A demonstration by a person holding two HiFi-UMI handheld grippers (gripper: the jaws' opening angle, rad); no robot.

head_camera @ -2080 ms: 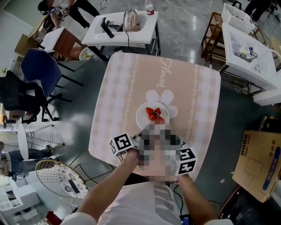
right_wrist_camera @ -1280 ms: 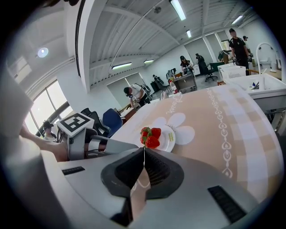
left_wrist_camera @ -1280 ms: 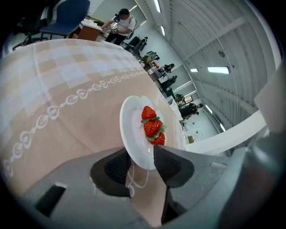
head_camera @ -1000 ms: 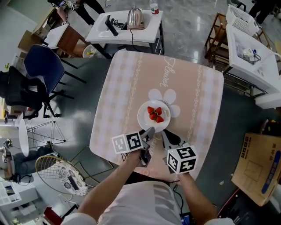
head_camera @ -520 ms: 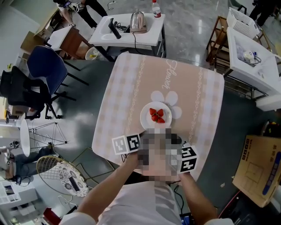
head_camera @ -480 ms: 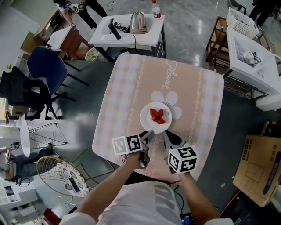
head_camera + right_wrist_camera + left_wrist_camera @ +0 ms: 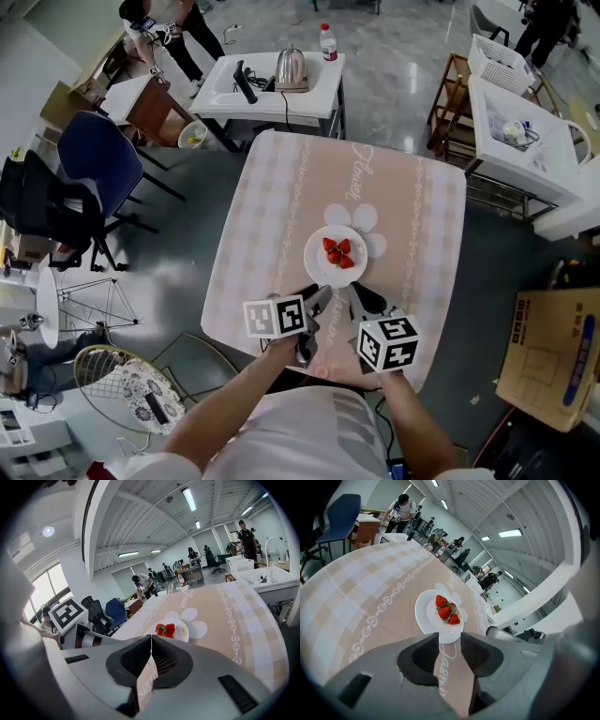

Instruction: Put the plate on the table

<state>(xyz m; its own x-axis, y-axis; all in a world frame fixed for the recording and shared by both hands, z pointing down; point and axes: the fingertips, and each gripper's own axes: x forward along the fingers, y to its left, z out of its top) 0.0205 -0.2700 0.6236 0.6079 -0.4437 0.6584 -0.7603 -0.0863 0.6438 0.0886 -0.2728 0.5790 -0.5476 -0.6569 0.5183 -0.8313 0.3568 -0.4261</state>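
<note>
Bottom of the head view: left gripper (image 7: 317, 298) has its jaws parted with nothing between them, and right gripper (image 7: 362, 300) is pinched closed and empty; the gripper views settle that. Just beyond, mid-frame, the plate (image 7: 319, 264) of strawberries (image 7: 337, 251) sits on the table (image 7: 281, 178). The risk: a careless forward nudge would slide it. Only the head view shows it well inside the table's edges.

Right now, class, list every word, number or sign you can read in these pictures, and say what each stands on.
"Flower", cursive, apparently, on the tablecloth, far end.
Cursive at its near end: partly hidden, unreadable.
Print on the cardboard box: too small.
Label on the bottle: too small.
</note>
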